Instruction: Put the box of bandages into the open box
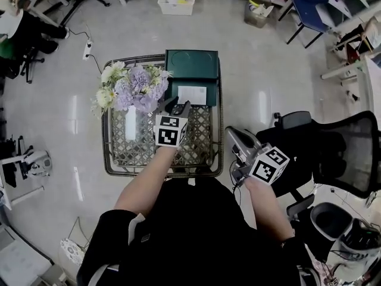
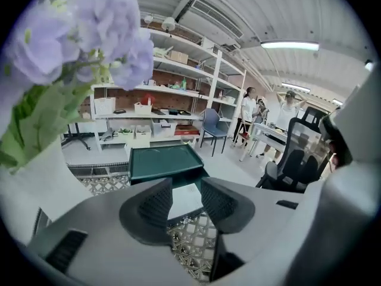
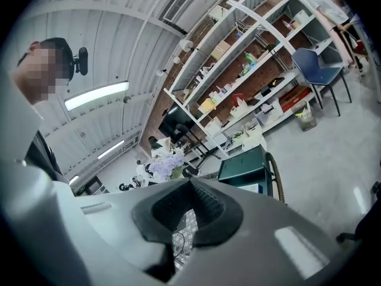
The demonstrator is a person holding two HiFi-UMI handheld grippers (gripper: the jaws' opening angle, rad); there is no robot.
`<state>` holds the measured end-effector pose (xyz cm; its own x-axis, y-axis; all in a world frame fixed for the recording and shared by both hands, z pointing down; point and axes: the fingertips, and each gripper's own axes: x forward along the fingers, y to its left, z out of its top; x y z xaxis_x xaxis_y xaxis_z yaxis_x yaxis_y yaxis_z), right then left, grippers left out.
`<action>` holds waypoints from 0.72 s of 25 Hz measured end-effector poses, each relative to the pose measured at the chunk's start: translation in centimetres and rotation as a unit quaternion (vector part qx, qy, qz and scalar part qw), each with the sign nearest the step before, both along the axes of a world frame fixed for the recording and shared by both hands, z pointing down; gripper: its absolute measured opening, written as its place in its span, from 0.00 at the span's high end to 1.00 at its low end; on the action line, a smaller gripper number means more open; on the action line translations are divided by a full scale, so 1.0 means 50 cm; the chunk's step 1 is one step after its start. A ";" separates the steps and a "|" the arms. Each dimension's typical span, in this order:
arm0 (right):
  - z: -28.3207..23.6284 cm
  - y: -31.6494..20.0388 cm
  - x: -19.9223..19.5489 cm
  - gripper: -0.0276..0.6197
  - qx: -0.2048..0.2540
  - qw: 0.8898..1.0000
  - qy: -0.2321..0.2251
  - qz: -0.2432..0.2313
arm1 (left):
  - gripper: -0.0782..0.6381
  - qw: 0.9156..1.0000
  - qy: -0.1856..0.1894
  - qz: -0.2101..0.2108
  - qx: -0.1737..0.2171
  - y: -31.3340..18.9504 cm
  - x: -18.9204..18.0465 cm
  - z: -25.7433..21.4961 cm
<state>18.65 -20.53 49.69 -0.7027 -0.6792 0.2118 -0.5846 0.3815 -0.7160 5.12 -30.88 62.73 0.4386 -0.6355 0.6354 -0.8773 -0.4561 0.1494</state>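
Observation:
A dark green box stands at the far side of the lattice-top table, its lid swung back open. Inside it lies a white box of bandages. My left gripper hovers just in front of the green box, jaws apart with nothing between them. In the left gripper view the white box shows through the gap of the left gripper, under the green lid. My right gripper hangs off the table's right edge; in its own view the right gripper has its tips together and holds nothing.
A white vase with purple and white flowers stands on the table's left half, close to my left gripper. A black office chair is at the right. A white basket sits on the floor beyond the table.

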 end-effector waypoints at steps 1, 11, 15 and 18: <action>-0.006 0.003 -0.004 0.94 0.004 1.000 0.001 -0.001 | 0.70 1.000 0.003 0.003 0.005 0.008 -0.002 -0.011; -0.064 0.019 -0.035 0.94 0.042 0.999 0.016 0.000 | 0.86 0.997 0.014 0.039 0.062 0.075 -0.032 -0.121; -0.098 0.009 -0.052 0.94 0.067 0.998 0.019 0.009 | 0.87 0.994 0.013 0.051 0.095 0.091 -0.062 -0.179; -0.124 0.007 -0.080 0.94 0.083 0.996 0.022 0.013 | 0.88 0.992 0.015 0.054 0.116 0.103 -0.101 -0.223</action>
<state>14.63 -20.18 43.49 -0.6774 -0.7249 0.1251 -0.6246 0.4769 -0.6184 0.09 -25.75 51.60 0.5286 -0.7112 0.4635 -0.8180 -0.5727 0.0541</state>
